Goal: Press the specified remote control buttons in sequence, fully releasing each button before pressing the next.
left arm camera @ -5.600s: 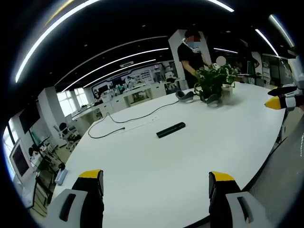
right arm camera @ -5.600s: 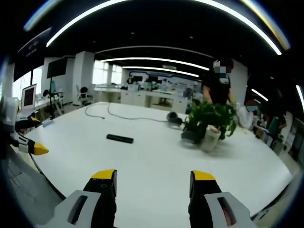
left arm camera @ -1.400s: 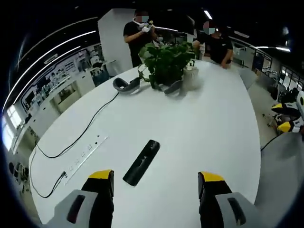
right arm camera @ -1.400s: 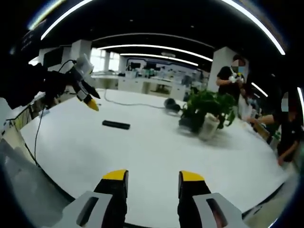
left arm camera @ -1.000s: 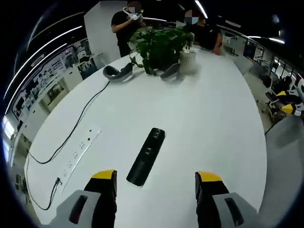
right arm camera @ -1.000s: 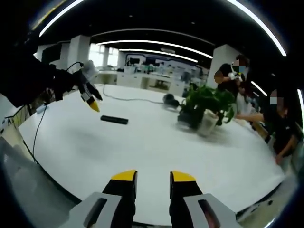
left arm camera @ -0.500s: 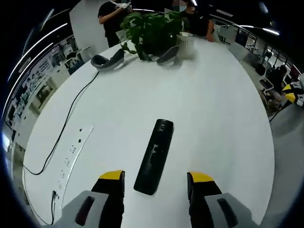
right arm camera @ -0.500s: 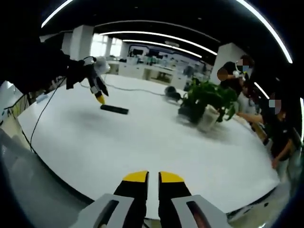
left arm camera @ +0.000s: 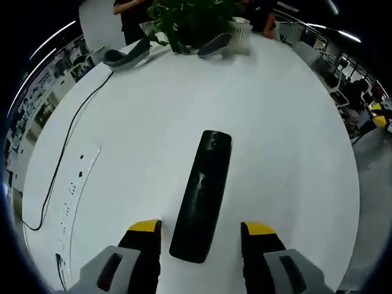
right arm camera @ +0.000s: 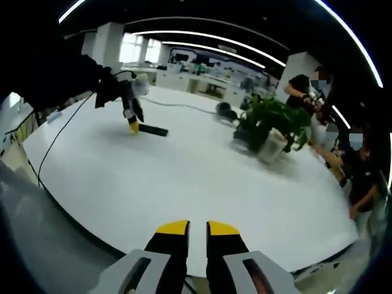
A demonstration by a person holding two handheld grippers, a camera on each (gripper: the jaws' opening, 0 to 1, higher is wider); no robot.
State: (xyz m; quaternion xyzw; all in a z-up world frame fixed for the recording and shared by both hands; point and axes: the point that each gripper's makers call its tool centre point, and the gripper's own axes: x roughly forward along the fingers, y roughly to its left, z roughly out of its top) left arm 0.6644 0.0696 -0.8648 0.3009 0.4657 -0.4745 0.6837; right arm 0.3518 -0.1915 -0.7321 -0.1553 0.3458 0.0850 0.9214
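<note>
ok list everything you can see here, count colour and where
remote: 1, black, flat on the table between the left gripper's jaws
table: 1, white, large and rounded
plant: 1, green in a white pot, far side of the table
headset: 1, grey, beside the plant
cable: 1, black, trailing from the headset to the table edge
socket strip: 1, white, set in the table by the cable
people: at least 3, dark tops, standing past the plant and at the table's edge
left gripper: 1, grey with yellow tips, open, low over the remote's near end
right gripper: 1, same colours, jaws almost together, near table edge
</note>
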